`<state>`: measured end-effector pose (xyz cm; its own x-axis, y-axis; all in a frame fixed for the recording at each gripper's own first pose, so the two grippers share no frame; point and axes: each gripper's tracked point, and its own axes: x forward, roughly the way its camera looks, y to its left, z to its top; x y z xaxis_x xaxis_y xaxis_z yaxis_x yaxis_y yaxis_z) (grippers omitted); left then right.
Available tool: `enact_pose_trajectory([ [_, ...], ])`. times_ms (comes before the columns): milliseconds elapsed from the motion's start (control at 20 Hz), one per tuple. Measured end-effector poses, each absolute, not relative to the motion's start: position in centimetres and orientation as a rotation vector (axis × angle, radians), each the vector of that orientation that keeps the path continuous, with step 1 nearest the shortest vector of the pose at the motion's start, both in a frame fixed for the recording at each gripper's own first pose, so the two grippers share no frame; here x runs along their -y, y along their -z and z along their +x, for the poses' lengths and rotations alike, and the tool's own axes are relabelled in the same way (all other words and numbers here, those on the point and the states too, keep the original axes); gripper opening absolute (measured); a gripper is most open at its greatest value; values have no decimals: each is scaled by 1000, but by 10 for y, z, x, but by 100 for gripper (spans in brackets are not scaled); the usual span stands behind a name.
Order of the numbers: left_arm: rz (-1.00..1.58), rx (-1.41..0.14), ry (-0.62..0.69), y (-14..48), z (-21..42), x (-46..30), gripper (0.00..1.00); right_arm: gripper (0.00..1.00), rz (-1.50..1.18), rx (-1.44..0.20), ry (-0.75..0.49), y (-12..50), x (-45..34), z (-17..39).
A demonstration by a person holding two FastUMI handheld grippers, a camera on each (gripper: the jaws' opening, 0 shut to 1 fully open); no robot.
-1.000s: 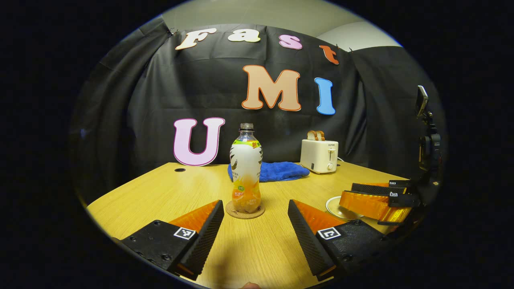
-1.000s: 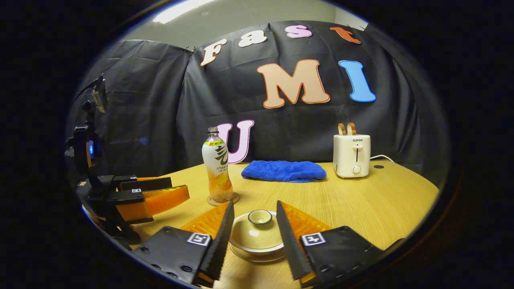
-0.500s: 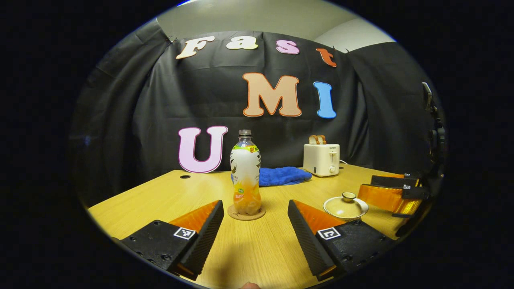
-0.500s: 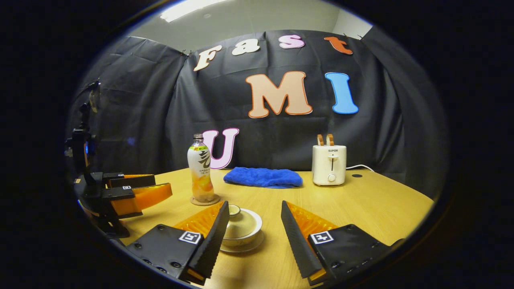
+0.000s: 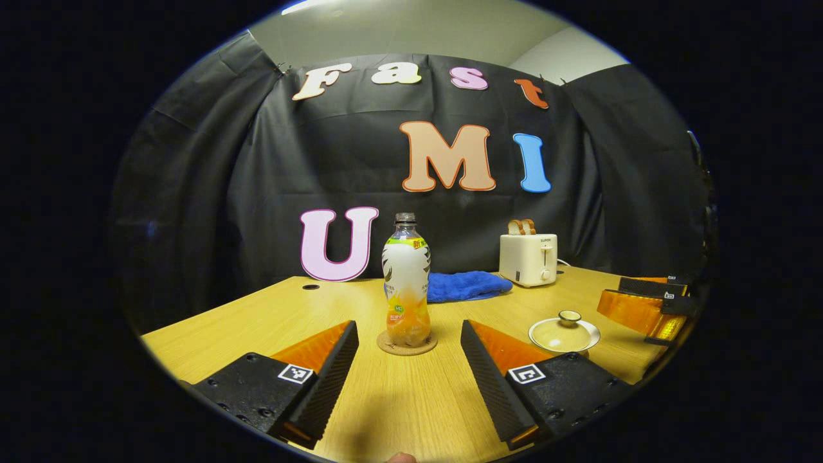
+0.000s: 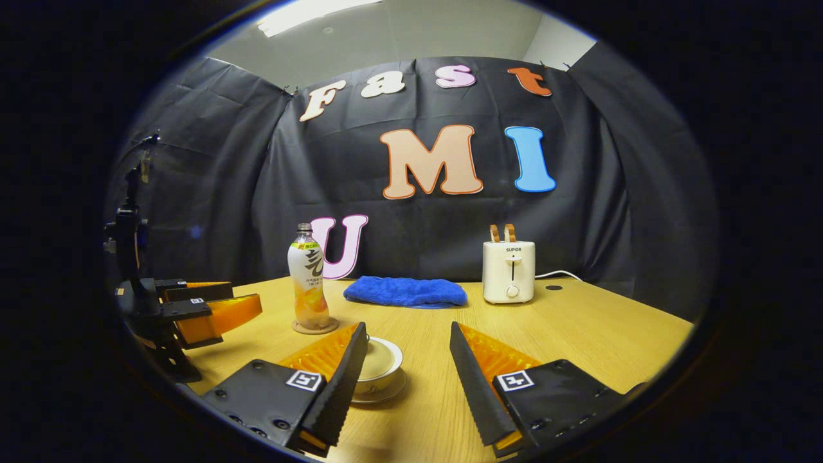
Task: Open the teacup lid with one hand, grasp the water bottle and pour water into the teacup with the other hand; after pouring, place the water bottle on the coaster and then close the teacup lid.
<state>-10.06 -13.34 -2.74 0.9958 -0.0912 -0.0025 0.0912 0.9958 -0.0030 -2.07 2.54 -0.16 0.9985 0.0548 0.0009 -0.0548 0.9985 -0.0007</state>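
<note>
My left gripper (image 5: pixel 408 376) is held low over the table (image 5: pixel 270 315) with its jaws spread wide and nothing between them. Straight ahead of it, in the left gripper view, the water bottle (image 5: pixel 406 283) stands upright on the round coaster (image 5: pixel 407 344), clear of both fingers. To the right of the bottle sits the teacup (image 5: pixel 564 334) with its lid (image 5: pixel 563 329) in place, knob uppermost. My right gripper shows beyond the teacup at the right edge of that view, apart from it.

My right gripper (image 6: pixel 406 379) is likewise released, jaws wide and empty. In the right gripper view the teacup (image 6: pixel 380 368) rests on its saucer (image 6: pixel 386 392) just behind my left-hand finger, which hides part of it; the cup is not between the jaws. The bottle (image 6: pixel 308 280) on its coaster (image 6: pixel 315 326) stands farther back and to the left. My left gripper (image 6: pixel 212 308) appears at the left edge.

At the back of the table lie a blue cloth (image 6: pixel 405 291) and a white toaster (image 6: pixel 508 271) holding two slices.
</note>
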Motion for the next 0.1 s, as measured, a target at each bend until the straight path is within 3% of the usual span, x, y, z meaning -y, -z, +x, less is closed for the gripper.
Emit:
enact_pose_trajectory([
  [100,-2,-3,90,27,-100,133,94,82,0,2,-51,1,-26,-20],
])
